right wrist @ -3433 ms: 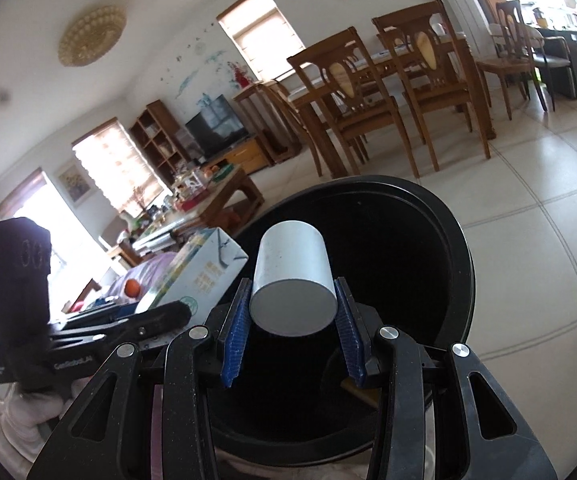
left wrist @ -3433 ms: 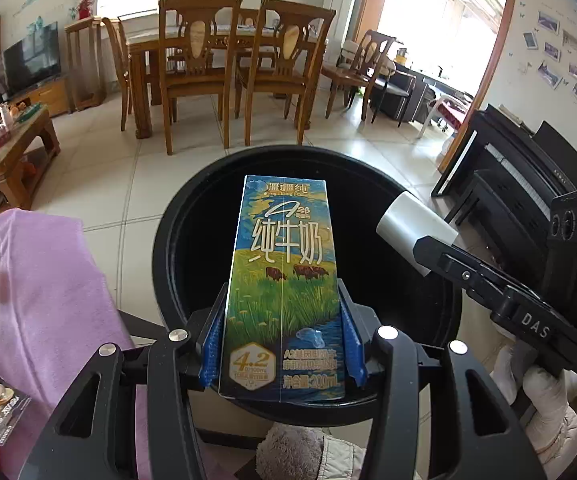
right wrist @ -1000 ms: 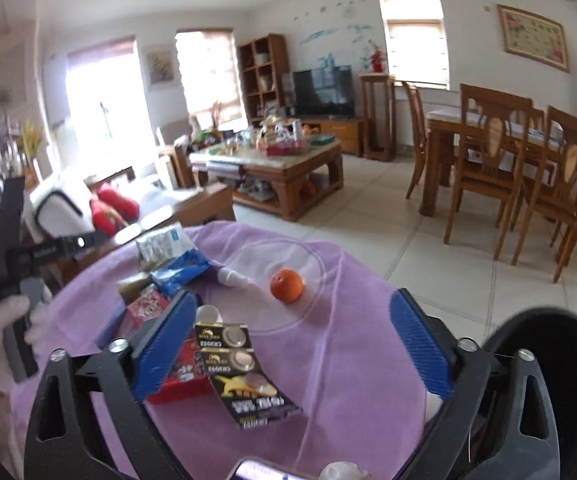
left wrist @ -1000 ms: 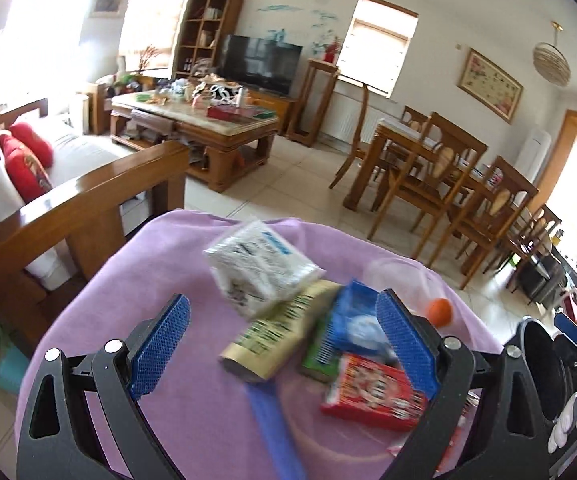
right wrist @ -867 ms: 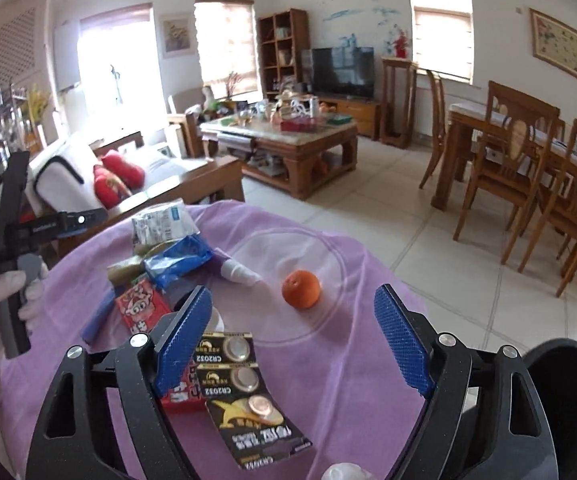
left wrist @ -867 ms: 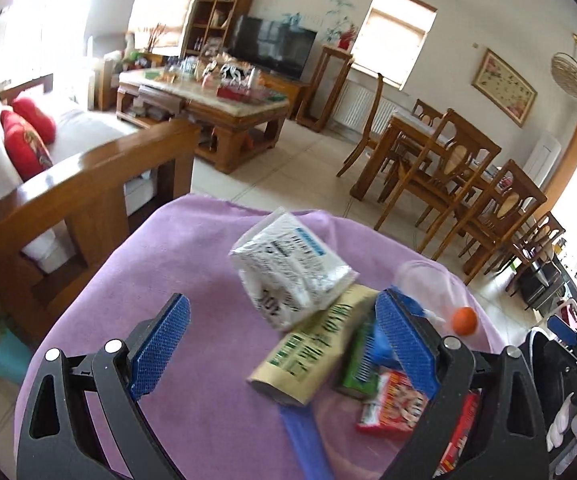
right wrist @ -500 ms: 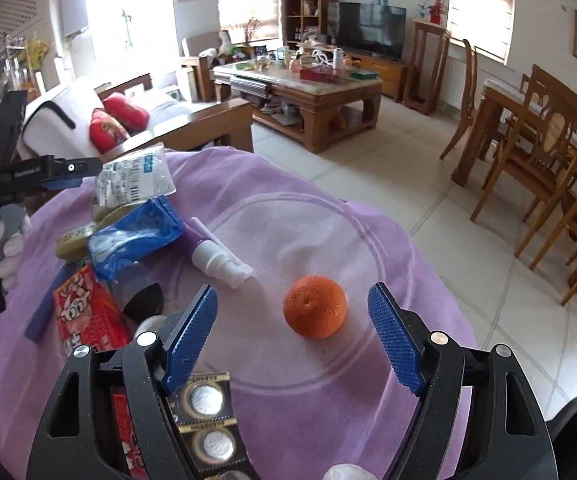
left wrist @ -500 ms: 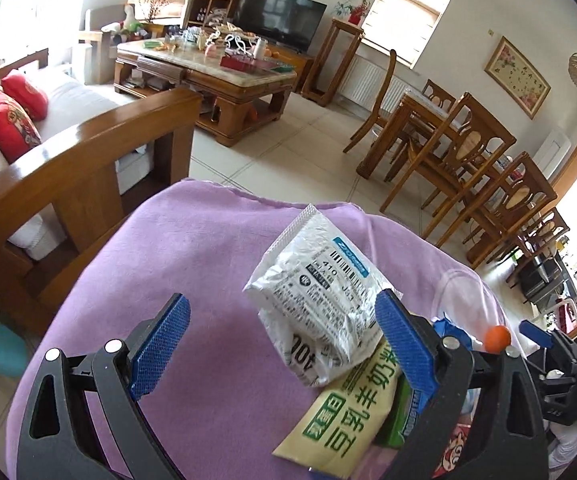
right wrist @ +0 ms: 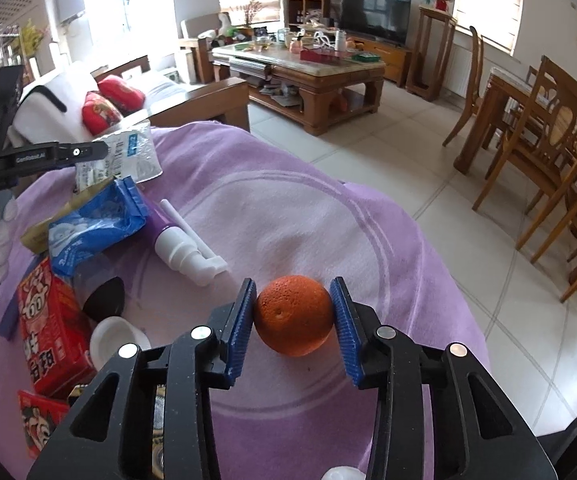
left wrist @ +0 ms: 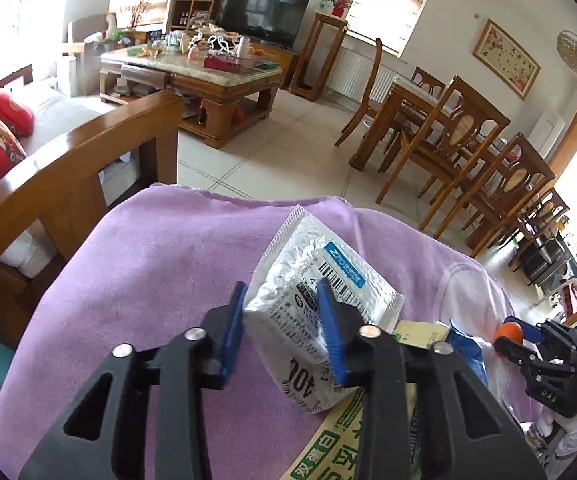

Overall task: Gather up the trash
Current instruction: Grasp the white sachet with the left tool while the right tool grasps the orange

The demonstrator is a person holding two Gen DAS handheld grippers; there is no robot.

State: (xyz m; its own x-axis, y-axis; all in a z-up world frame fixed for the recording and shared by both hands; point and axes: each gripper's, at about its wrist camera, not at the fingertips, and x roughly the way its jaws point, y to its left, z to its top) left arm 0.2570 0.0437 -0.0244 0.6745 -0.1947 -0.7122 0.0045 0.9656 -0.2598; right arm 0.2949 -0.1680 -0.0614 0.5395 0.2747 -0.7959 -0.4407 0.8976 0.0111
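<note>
A purple cloth [right wrist: 288, 208] fills the lower half of both views, spread over the surface where the litter lies. In the left wrist view, at centre, a crinkled white packet [left wrist: 312, 292] with a blue label and barcode stands tilted on the cloth; the left gripper [left wrist: 284, 320] has just been closing and its blue pads now press the packet from both sides. Below it, at the bottom of the frame, lies a tan pouch with green print [left wrist: 340, 444].

In the right wrist view, a red snack box [right wrist: 50, 320] lies at lower left, with a blue bag [right wrist: 92, 224] above it and a white spray bottle [right wrist: 184, 248] just to the bag's right. At lower centre an orange [right wrist: 293, 314] sits on the cloth; the right gripper [right wrist: 294, 314] has just been closing and its pads touch the fruit on either side, clamped on it.
</note>
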